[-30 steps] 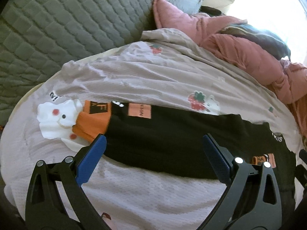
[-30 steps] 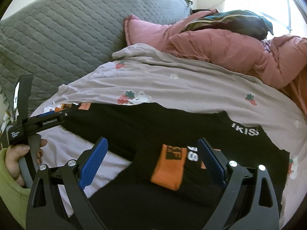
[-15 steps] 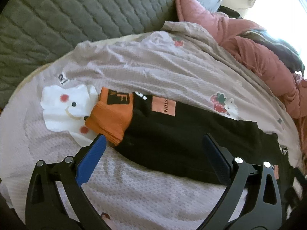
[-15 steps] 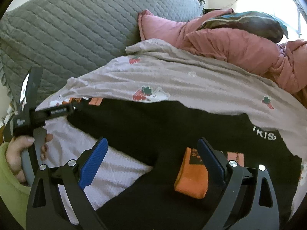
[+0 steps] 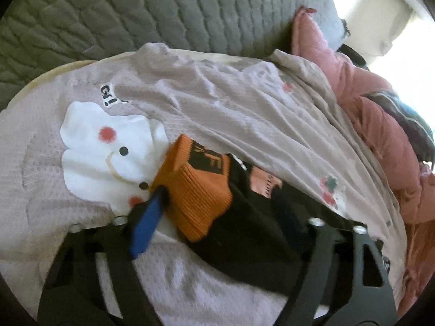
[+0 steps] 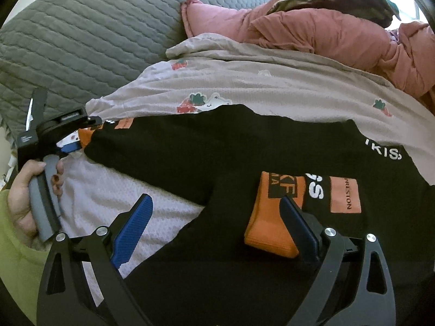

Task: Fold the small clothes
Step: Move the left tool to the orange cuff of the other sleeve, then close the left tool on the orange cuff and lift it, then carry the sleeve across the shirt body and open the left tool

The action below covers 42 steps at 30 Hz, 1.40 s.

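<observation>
A black sweater [image 6: 217,146] with orange cuffs lies spread on a lilac bedspread [image 5: 244,114]. In the left wrist view my left gripper [image 5: 220,203] straddles one orange cuff [image 5: 195,195]. Its jaws are closing, the blue left pad [image 5: 146,222] touches the cuff's edge, and the right finger is dark against the black sleeve. The same gripper [image 6: 68,135] shows at the sweater's far left in the right wrist view, held by a hand [image 6: 24,190]. My right gripper [image 6: 214,231] stands wide open low over the folded-in sleeve, its right pad beside the other orange cuff [image 6: 269,217].
A white smiling cloud print [image 5: 108,157] lies on the bedspread left of the cuff. A grey quilted cushion [image 6: 81,40] rises behind the bed. Pink bedding [image 6: 326,32] with a dark cloth on top is piled at the back right.
My left gripper moved down and forward onto the orange cuff, rolled, and its jaws narrowed around it. My right gripper sank closer to the other cuff, still wide open.
</observation>
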Each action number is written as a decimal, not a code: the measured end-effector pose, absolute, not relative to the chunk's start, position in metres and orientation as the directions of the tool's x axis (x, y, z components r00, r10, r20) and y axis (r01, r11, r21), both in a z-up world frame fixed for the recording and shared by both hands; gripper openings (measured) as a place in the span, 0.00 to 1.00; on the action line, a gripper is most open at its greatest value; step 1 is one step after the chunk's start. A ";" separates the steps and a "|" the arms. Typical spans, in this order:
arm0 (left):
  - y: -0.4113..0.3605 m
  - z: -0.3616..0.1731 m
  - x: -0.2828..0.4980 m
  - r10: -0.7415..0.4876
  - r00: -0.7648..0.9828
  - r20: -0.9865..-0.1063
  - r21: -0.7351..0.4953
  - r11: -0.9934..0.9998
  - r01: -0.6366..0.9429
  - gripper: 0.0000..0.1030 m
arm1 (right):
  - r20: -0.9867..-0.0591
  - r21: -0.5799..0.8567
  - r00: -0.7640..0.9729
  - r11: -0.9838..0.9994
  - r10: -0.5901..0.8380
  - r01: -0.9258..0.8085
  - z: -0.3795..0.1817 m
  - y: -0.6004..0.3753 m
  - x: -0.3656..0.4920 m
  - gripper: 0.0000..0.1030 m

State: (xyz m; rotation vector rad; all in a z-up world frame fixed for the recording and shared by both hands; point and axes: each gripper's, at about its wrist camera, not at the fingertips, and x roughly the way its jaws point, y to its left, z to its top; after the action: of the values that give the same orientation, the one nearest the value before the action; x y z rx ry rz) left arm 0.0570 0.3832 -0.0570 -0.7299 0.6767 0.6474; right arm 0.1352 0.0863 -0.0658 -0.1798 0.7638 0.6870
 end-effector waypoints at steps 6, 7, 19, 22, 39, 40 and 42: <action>0.381 -0.052 0.058 0.294 0.640 -0.710 -0.382 0.603 -0.701 0.08 | -0.683 0.112 0.516 0.771 0.518 -0.627 -0.066 0.081 0.134 0.91; 0.380 -0.050 0.057 0.294 0.651 -0.700 -0.389 0.607 -0.693 0.07 | -0.683 0.114 0.516 0.773 0.517 -0.624 -0.066 0.080 0.133 0.91; 0.315 0.001 0.050 0.196 0.830 -0.522 -0.405 0.799 -0.444 0.07 | -0.674 0.169 0.525 0.800 0.520 -0.575 -0.065 0.047 0.137 0.91; 0.288 0.013 0.052 0.122 0.872 -0.473 -0.414 0.843 -0.343 0.07 | -0.666 0.179 0.539 0.812 0.516 -0.556 -0.062 0.033 0.138 0.91; 0.165 0.005 0.084 -0.101 0.848 -0.520 -0.298 0.952 -0.069 0.07 | -0.627 0.293 0.636 0.893 0.449 -0.342 -0.055 -0.083 0.156 0.91; 0.161 0.005 0.085 -0.110 0.846 -0.522 -0.295 0.954 -0.058 0.08 | -0.627 0.301 0.636 0.893 0.450 -0.335 -0.056 -0.087 0.156 0.91; 0.154 0.003 0.086 -0.125 0.839 -0.529 -0.287 0.957 -0.038 0.12 | -0.627 0.308 0.639 0.895 0.446 -0.322 -0.056 -0.092 0.156 0.91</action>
State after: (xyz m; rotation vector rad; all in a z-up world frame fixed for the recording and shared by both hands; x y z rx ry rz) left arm 0.0860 0.1540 0.0029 -0.2945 0.5753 -0.0468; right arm 0.1564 -0.0922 -0.0563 0.1744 0.7606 0.4401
